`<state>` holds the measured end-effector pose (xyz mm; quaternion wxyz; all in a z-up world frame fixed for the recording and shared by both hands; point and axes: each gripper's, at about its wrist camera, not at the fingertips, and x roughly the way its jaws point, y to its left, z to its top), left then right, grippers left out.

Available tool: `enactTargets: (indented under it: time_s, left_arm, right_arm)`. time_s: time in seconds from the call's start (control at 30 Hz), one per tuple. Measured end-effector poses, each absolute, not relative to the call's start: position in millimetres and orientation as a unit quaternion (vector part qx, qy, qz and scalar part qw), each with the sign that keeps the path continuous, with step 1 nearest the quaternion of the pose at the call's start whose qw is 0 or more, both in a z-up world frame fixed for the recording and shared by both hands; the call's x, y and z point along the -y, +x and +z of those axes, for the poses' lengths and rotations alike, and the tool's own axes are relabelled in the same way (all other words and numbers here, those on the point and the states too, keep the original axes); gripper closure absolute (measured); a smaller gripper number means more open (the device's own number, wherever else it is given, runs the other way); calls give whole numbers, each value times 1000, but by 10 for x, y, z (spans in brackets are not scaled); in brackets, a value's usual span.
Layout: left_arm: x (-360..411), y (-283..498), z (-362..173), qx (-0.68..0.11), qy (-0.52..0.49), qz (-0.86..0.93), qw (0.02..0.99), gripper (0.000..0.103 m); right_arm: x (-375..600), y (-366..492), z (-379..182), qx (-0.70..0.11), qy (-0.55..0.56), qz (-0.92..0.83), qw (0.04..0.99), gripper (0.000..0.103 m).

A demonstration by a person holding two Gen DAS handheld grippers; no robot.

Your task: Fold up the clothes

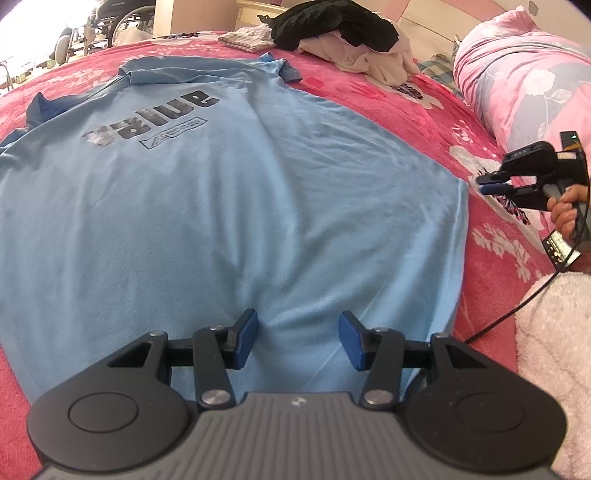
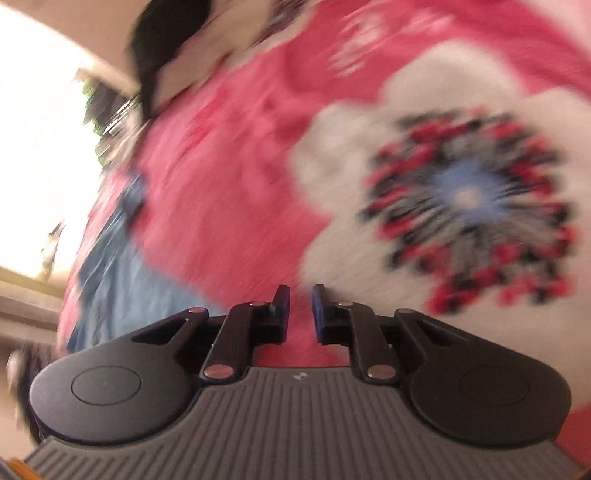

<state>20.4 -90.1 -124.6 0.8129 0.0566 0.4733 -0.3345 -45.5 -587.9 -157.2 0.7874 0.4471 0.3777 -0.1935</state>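
A light blue T-shirt (image 1: 207,192) with dark lettering lies spread flat on the pink flowered blanket (image 1: 399,118), collar at the far end. My left gripper (image 1: 299,339) hovers over the shirt's near hem, open, with only flat cloth beneath the blue pads. My right gripper (image 1: 489,184) is held by a hand just off the shirt's right edge, above the blanket. In the blurred right wrist view the right gripper (image 2: 300,295) shows a narrow gap with nothing in it; the T-shirt (image 2: 110,266) lies to its left.
A heap of black and white clothes (image 1: 343,33) sits at the far end of the bed. A rolled pink quilt (image 1: 524,81) lies along the right side. A fluffy pale pink cloth (image 1: 554,354) and a black cable (image 1: 517,306) are at the near right.
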Motion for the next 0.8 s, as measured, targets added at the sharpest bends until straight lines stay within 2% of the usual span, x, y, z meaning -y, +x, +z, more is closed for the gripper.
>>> enactTargets:
  time_s: [0.1, 0.23, 0.37, 0.4, 0.43, 0.47, 0.53, 0.63, 0.73, 0.8]
  left_arm:
    - [877, 196, -1218, -477, 51, -335, 811, 53]
    - [790, 148, -1124, -471, 38, -338, 814, 53]
    - [696, 72, -1074, -467, 37, -349, 811, 53]
    - [680, 42, -1072, -467, 40, -353, 809, 53]
    - [674, 1, -1071, -467, 45, -358, 807, 53]
    - [669, -39, -1070, -467, 49, -362, 805, 53]
    - [680, -138, -1075, -468, 65, -371, 800, 53]
    - [702, -308, -1087, -469, 86, -381, 793, 53]
    - [717, -484, -1143, -472, 102, -389, 784, 53]
    - [727, -599, -1214, -478, 113, -389, 780, 53]
  right_arm:
    - [5909, -466, -1399, -366, 448, -213, 788, 87]
    - [5809, -389, -825, -332, 427, -175, 823, 87]
    - [5715, -343, 23, -333, 297, -139, 884, 87]
    - [5710, -349, 145, -345, 262, -132, 892, 84]
    - [5627, -294, 125, -374, 236, -119, 889, 77]
    - [5545, -239, 105, -403, 209, -106, 885, 76]
    - [5377, -129, 63, -458, 156, -78, 872, 76]
    - [4841, 47, -351, -501, 119, -3, 857, 76]
    - [4404, 315, -800, -524, 114, 57, 842, 76]
    - [4111, 427, -1054, -532, 56, 86, 840, 76]
